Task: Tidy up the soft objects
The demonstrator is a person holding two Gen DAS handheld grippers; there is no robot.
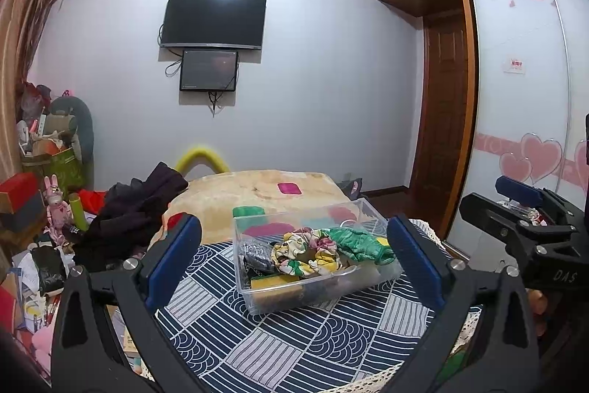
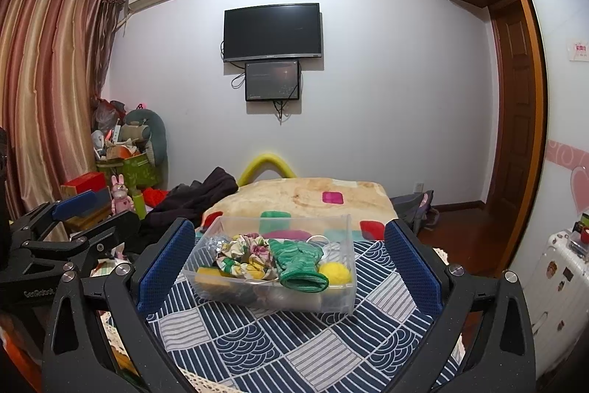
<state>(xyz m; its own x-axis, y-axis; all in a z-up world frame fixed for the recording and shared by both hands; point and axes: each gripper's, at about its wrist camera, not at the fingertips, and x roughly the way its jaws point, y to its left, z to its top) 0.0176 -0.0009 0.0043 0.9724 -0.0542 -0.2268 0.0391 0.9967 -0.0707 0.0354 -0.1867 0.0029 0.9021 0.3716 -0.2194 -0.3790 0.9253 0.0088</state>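
Left wrist view shows the left gripper (image 1: 294,267) spread wide and holding nothing, its blue pads (image 1: 173,260) framing a clear plastic box (image 1: 316,297) on a navy patterned cloth (image 1: 287,348). Inside the box lie a floral scrunchie (image 1: 305,255), a green knitted piece (image 1: 362,244) and a yellow sponge (image 1: 274,282). Right wrist view shows the right gripper (image 2: 291,267) also spread wide and empty, with the same box (image 2: 221,293) between its fingers. A beige blanket (image 2: 302,197) lies behind the box.
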